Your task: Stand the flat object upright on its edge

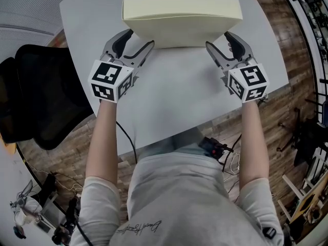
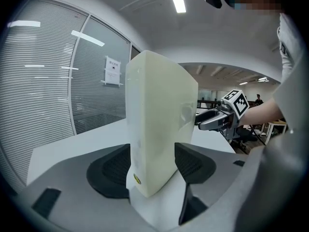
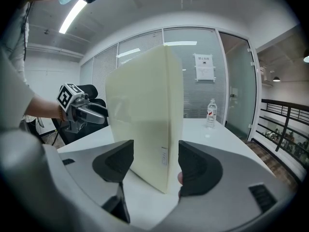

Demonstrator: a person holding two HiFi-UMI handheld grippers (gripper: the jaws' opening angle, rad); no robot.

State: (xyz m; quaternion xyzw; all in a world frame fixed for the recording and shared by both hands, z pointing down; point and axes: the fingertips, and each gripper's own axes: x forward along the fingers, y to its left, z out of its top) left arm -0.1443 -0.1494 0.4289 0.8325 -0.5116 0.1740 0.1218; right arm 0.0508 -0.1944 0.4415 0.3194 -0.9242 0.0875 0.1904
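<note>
Slab (image 1: 182, 14) judged stiff, light, smooth-skinned, tippy on edge; left gripper (image 1: 139, 39) and right gripper (image 1: 218, 39) straddle its ends, jaws apart, unclamped.

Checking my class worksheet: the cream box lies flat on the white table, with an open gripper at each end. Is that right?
No. The cream box stands upright on its edge, not flat, as both gripper views show. The rest holds: it is on the white table, with the open left gripper and right gripper at its ends.
</note>
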